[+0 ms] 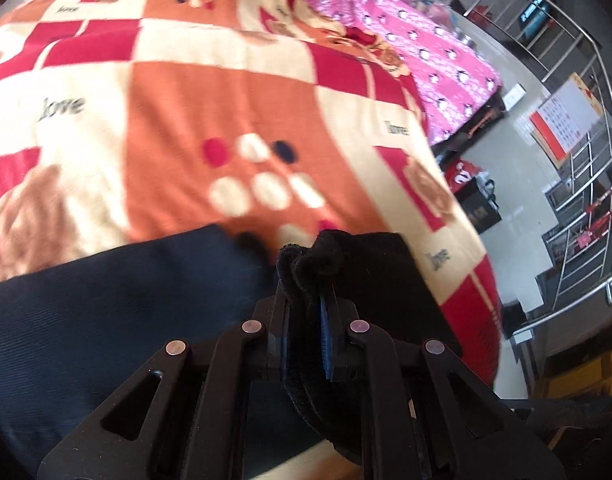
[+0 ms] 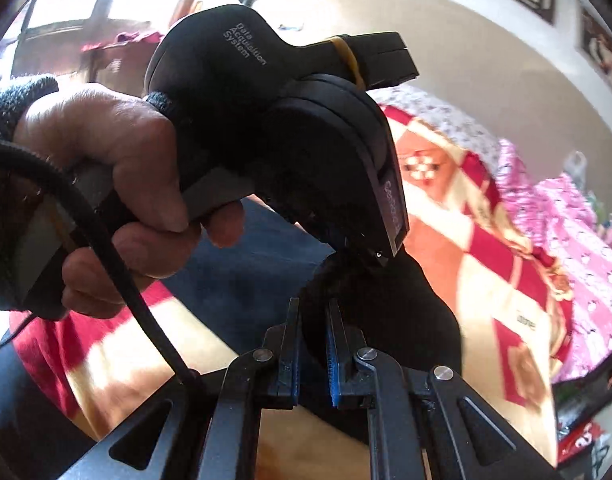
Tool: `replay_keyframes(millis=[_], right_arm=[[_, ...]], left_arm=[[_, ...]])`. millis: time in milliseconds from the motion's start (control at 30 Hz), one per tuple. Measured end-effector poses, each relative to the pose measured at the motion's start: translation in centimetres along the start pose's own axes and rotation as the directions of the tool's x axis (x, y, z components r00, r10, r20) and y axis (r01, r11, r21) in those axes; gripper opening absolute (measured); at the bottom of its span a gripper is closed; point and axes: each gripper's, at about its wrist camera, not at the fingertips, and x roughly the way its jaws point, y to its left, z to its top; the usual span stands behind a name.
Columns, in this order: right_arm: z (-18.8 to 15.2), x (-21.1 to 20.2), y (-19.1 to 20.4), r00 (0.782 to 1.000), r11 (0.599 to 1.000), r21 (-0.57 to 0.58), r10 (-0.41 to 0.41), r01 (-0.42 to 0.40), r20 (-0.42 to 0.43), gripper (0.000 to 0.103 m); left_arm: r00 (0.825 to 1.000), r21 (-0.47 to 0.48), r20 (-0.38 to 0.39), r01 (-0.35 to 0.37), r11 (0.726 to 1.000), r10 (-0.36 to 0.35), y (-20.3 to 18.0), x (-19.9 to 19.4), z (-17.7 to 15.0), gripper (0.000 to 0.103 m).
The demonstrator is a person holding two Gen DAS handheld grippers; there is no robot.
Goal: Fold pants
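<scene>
In the left wrist view, the left gripper (image 1: 306,280) is seen clamped on a bunched black edge of the pants (image 1: 105,312), the fabric squeezed between its blue-lined fingers (image 1: 326,332). The dark garment is spread across the lower left of the frame, laid over a red, orange and cream checked blanket (image 1: 225,92). A pink patterned quilt (image 1: 426,52) is glimpsed beyond, and a metal railing (image 1: 586,140) is visible at the right.

Over to the right wrist view: the right gripper (image 2: 314,320) is likewise closed on a dark fold of the pants (image 2: 386,300), gathered between its fingers (image 2: 334,344). Directly ahead, the other gripper (image 2: 265,120) is held in a bare hand (image 2: 117,184), nose pressed to the same bunch of cloth. A black cable (image 2: 105,248) is draped across the hand.
</scene>
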Motion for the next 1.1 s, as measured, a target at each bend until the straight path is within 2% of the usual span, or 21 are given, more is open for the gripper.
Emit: replay_keyframes(millis=[133, 267, 367, 433, 500, 567, 600, 667, 733, 767, 867, 933, 967, 1000, 1033, 1067, 1100], right_arm=[[1.4, 1.6, 1.8, 0.999, 0.999, -0.032, 0.033, -0.034, -0.021, 0.01], [2.1, 3.6, 2.5, 0.999, 0.999, -0.041, 0.031, -0.033, -0.043, 0.01], [2.0, 4.1, 2.8, 0.997, 0.998, -0.032, 0.047, -0.049, -0.068, 0.01], [1.4, 4.6, 2.4, 0.993, 0.996, -0.019, 0.082, -0.084, -0.086, 0.019], [0.8, 4.0, 2.5, 0.989, 0.992, -0.016, 0.125, -0.126, -0.078, 0.041], [0.2, 2.5, 2.3, 0.982, 0.983, 0.003, 0.184, -0.184, -0.045, 0.045], [-0.3, 0.9, 2.1, 0.978, 0.978, 0.003, 0.21, -0.21, -0.006, 0.045], [-1.4, -1.6, 1.5, 0.971, 0.972, -0.008, 0.233, -0.233, 0.057, 0.046], [-2.8, -3.8, -0.1, 0.964, 0.969, 0.013, 0.245, -0.247, 0.107, 0.049], [-3.5, -4.5, -1.5, 0.967, 0.972, 0.034, 0.229, -0.234, 0.11, 0.049], [-5.0, -5.4, -5.7, 0.987, 0.982, 0.122, 0.133, -0.143, 0.091, 0.049], [-6.1, -5.5, -8.8, 0.997, 0.976, 0.205, 0.066, -0.074, 0.047, 0.05], [-6.7, -5.3, -10.2, 0.999, 0.968, 0.246, 0.043, -0.048, 0.024, 0.05], [-7.5, -5.0, -11.7, 1.0, 0.953, 0.303, 0.024, -0.022, -0.002, 0.05], [-8.0, -4.9, -12.9, 1.0, 0.939, 0.345, 0.019, -0.01, -0.021, 0.05], [-8.5, -4.9, -13.9, 0.999, 0.923, 0.386, 0.02, -0.004, -0.038, 0.05], [-9.1, -5.1, -14.8, 0.999, 0.902, 0.431, 0.027, -0.004, -0.048, 0.05]], left_arm=[[1.0, -0.021, 0.007, -0.004, 1.0, 0.004, 2.5, -0.3, -0.6, 0.011], [1.0, -0.032, 0.013, 0.004, 0.999, -0.004, 3.7, -0.1, -0.8, 0.013], [1.0, -0.029, 0.005, -0.028, 0.999, 0.028, 4.1, -0.3, -1.0, 0.027], [0.999, -0.043, 0.012, -0.03, 0.999, 0.03, 4.6, -0.9, -1.1, 0.029], [0.997, -0.078, 0.046, -0.062, 0.995, 0.066, 5.4, -2.3, -1.1, 0.029], [0.986, -0.118, 0.122, -0.101, 0.988, 0.115, 5.7, -4.6, -1.2, 0.029], [0.981, -0.128, 0.157, -0.098, 0.987, 0.118, 5.5, -5.6, -1.2, 0.029], [0.971, -0.129, 0.217, -0.069, 0.989, 0.096, 4.3, -7.2, -1.2, 0.03], [0.964, -0.106, 0.264, -0.008, 0.994, 0.036, 2.2, -7.6, -1.4, 0.044], [0.963, -0.09, 0.27, 0.013, 0.996, 0.012, 1.0, -7.1, -1.5, 0.053], [0.974, -0.026, 0.223, 0.051, 0.998, -0.044, -2.3, -4.0, -1.7, 0.054], [0.98, -0.009, 0.196, -0.01, 1.0, 0.011, -3.1, -1.2, -2.0, 0.055], [0.977, -0.019, 0.184, -0.105, 0.994, 0.107, -2.8, 0.2, -2.3, 0.054], [0.967, -0.052, 0.174, -0.182, 0.982, 0.188, -2.1, 1.0, -2.7, 0.045], [0.961, -0.097, 0.16, -0.213, 0.972, 0.226, -1.1, 1.5, -3.4, 0.038], [0.946, -0.115, 0.207, -0.228, 0.967, 0.248, -0.4, 1.0, -4.4, 0.026], [0.936, -0.119, 0.219, -0.254, 0.96, 0.275, -0.1, 0.7, -5.0, 0.022]])
